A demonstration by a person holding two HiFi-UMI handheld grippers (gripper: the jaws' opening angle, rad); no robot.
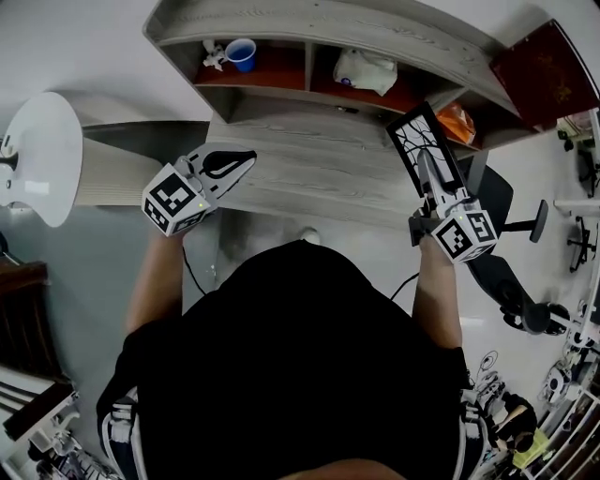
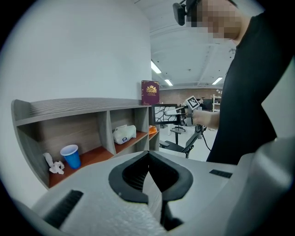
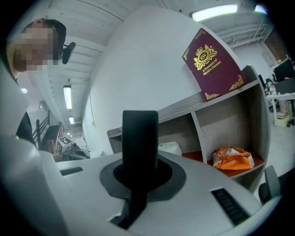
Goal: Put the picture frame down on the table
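Currently my right gripper (image 1: 427, 169) is clamped on the picture frame (image 1: 424, 141). In the right gripper view the jaws are pinched on it and the frame (image 3: 139, 138) shows edge-on as a dark slab standing up btwn them. From the head view it's tilted, black border w/ a branch print facing up, held by its near edge over the desk (image 1: 319, 169) close to the right rear corner. I can't tell whether any part touches the desk top. My left gripper (image 1: 246, 157) sits over the desk's left edge, well apart from the frame. In its own view the left gripper (image 2: 148, 154) has its tips together and nothing btwn them. A shelf unit (image 1: 309, 28) runs along the rear edge. It holds a blue cup (image 1: 241, 53) in the left compartment, a white bundle (image 1: 366, 70) in the middle one and an orange bag (image 1: 457, 122) at the right end. A maroon book (image 1: 544, 61) leans on top at the right.
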